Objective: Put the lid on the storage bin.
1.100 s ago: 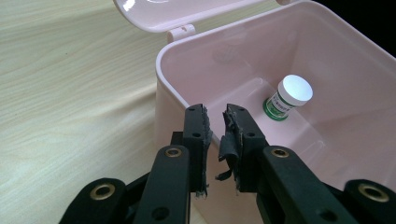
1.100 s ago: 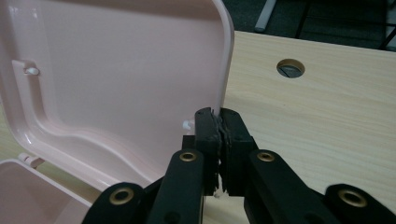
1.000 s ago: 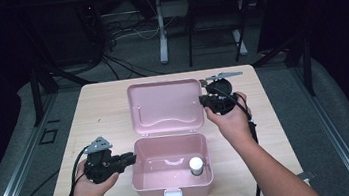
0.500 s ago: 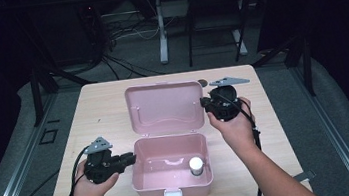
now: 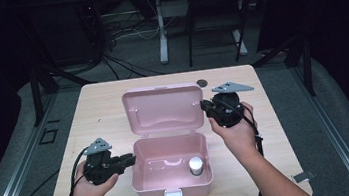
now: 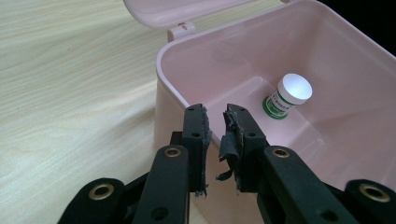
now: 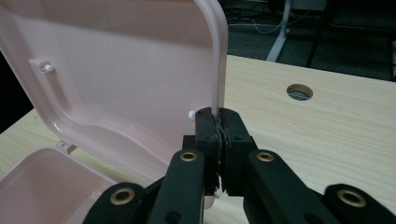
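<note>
Nearest the camera in the high view, the left gripper (image 5: 128, 160) sat at about 8 o'clock on the table (image 5: 103, 111), its jaws narrowly apart astride the left wall of the pink box (image 5: 172, 189), pads not pressing it (the left gripper view showed a small gap either side). Inside the box, toward 4 o'clock of its floor, a small white-capped bottle (image 5: 196, 166) stood upright, green label (image 6: 276, 103) showing. Farther back, the lid (image 5: 164, 110) stood open, and the right gripper (image 5: 205, 107) at its 3 o'clock edge was pinched tight on the rim (image 7: 217, 70). Beyond that, a round hole (image 5: 202, 82) sat in the tabletop.
</note>
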The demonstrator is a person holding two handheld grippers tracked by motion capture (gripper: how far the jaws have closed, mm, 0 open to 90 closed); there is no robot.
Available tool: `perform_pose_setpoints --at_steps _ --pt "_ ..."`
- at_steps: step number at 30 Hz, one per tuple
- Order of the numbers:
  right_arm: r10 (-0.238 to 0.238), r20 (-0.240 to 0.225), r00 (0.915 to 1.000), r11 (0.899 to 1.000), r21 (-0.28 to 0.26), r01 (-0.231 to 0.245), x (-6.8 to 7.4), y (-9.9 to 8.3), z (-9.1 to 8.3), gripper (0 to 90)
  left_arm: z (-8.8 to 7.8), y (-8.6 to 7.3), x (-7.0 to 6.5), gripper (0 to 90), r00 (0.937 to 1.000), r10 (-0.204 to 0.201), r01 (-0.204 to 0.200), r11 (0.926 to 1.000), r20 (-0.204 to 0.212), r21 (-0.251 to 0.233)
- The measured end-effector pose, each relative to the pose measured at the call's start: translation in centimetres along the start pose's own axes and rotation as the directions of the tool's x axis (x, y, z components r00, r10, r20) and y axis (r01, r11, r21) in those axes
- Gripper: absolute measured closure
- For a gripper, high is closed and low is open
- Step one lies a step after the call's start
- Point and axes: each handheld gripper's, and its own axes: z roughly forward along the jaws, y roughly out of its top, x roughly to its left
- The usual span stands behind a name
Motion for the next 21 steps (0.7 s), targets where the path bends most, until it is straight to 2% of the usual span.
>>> perform_pose_setpoints --at_steps 11,21 --pt "-0.042 0.009 0.9991 0.999 -0.028 0.042 0.5 -0.6 -0.8 87.6 0.1 0.0 0.1 76.0 0.9999 -0.008 0.008 1.0 0.008 0.005" --pt "-0.047 0.0 0.9989 0.998 -0.042 0.047 0.5 -1.0 -1.2 87.5 0.1 0.1 0.3 76.3 1.0 -0.005 0.005 1.0 0.007 0.001"
